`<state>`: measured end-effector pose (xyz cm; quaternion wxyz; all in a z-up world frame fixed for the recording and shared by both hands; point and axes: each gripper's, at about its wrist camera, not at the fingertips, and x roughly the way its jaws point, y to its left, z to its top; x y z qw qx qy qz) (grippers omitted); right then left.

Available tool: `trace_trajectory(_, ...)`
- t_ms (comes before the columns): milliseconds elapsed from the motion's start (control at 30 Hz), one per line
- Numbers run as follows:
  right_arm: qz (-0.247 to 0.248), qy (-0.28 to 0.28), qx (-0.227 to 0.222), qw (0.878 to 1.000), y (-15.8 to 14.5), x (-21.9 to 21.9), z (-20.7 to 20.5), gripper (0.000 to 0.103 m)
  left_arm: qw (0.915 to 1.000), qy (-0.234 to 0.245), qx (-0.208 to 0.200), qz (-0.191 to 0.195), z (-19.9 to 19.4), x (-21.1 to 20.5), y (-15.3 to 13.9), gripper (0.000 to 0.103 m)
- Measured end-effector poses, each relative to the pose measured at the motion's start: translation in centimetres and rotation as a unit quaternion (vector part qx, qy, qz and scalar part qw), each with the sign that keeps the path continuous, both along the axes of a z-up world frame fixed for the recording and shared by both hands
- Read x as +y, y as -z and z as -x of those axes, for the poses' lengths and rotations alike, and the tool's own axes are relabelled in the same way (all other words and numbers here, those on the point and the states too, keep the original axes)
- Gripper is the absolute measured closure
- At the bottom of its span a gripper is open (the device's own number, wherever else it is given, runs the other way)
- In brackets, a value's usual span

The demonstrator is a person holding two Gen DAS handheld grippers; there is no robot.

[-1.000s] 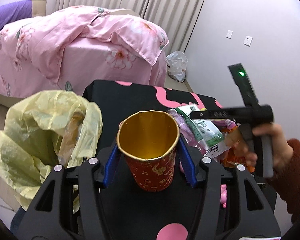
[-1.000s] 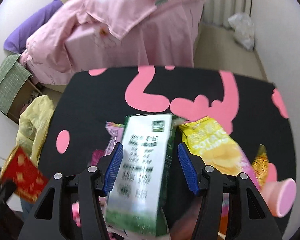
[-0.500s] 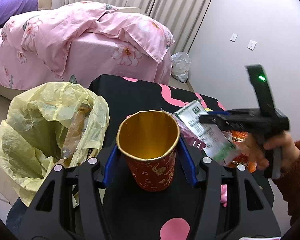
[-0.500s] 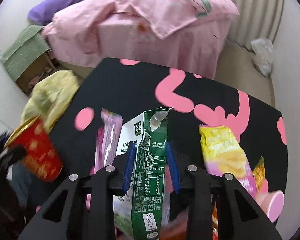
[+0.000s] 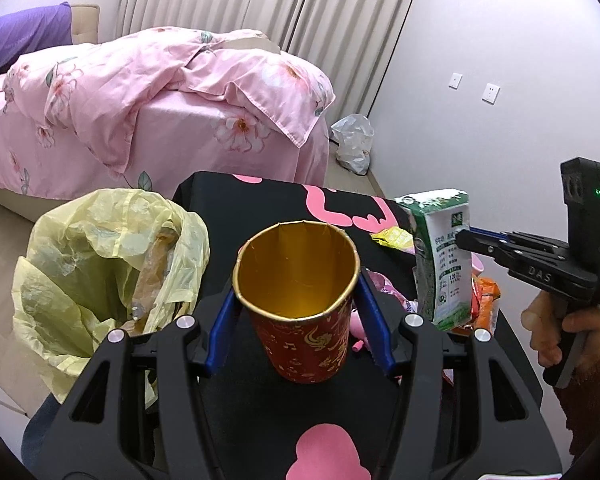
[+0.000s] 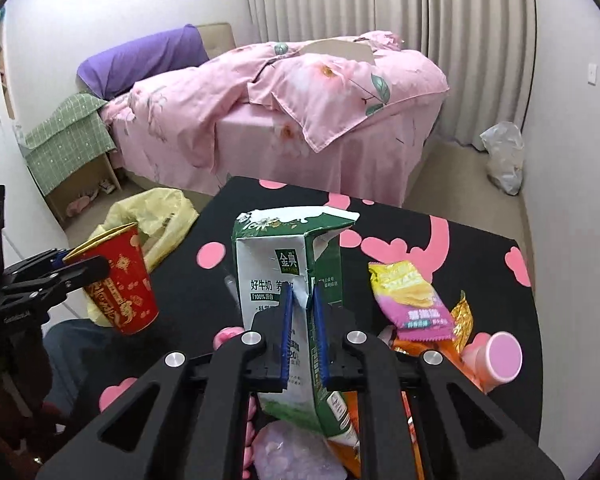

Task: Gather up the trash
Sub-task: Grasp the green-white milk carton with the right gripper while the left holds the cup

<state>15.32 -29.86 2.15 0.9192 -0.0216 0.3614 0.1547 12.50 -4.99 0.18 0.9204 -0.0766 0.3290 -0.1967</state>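
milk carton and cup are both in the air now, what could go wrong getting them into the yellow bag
The right gripper pinches the milk carton on a crushed side fold, so it may slip or swing. Its torn top is open; any leftover milk could spill onto the black tablecloth. The left gripper holds the red cup beside the yellow bag, whose slack mouth partly folds inward, so a drop could catch the rim.

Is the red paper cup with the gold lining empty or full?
Empty: the red paper cup, clamped in the left gripper, shows only bare gold walls inside.
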Motion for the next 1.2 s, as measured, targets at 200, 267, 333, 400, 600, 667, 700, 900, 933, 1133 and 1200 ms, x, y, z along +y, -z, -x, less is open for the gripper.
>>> trace_trajectory(200, -0.054, 0.000, -0.006, 0.999, -1.8, -1.1, 3.1, 0.092, 1.0000, 0.003, -0.001, 0.001, 1.1, 0.4, -0.8, 0.051)
trace_trajectory(267, -0.070, -0.005, -0.007, 0.998, -2.7, -1.4, 4.3, 0.092, 1.0000, 0.006, -0.001, 0.004, 1.6, 0.5, -1.1, 0.051)
trace_trajectory(333, -0.083, -0.007, -0.002, 0.997, -3.4, -1.6, 5.1, 0.092, 0.9999, 0.010, -0.001, 0.006, 2.0, 0.5, -1.2, 0.051)
trace_trajectory(400, -0.101, -0.008, 0.023, 0.995, -3.5, -2.1, 5.1, 0.092, 0.9999, 0.014, 0.000, 0.007, 2.3, 0.4, -1.2, 0.051)
trace_trajectory(600, -0.061, 0.004, 0.089, 0.994, 0.6, -1.6, 3.6, 0.084, 0.9993, 0.020, 0.031, 0.005, 1.9, -0.3, 0.3, 0.051)
trace_trajectory(667, -0.040, 0.010, 0.090, 0.995, 2.1, -1.3, 3.0, 0.061, 0.9987, 0.018, 0.047, 0.006, 1.4, -0.2, 1.0, 0.051)
trace_trajectory(700, -0.039, 0.010, 0.082, 0.996, 2.8, -1.2, 2.9, 0.054, 0.9985, 0.017, 0.051, 0.006, 1.3, -0.2, 1.3, 0.051)
trace_trajectory(900, -0.023, 0.038, 0.092, 0.995, 5.1, -0.7, 2.5, 0.050, 0.9982, 0.014, 0.059, 0.002, 0.9, 0.0, 2.1, 0.051)
trace_trajectory(933, -0.030, 0.045, 0.097, 0.994, 5.3, -0.8, 2.5, 0.050, 0.9983, 0.014, 0.057, 0.001, 0.9, 0.0, 2.2, 0.051)
trace_trajectory(1133, -0.054, 0.082, 0.118, 0.988, 5.9, 0.8, 3.0, 0.049, 0.9983, 0.015, 0.056, -0.001, 0.7, 0.0, 2.6, 0.051)
trace_trajectory(1200, -0.037, 0.100, 0.121, 0.987, 6.2, 1.5, 2.7, 0.049, 0.9983, 0.015, 0.056, 0.000, 0.6, 0.1, 2.6, 0.051)
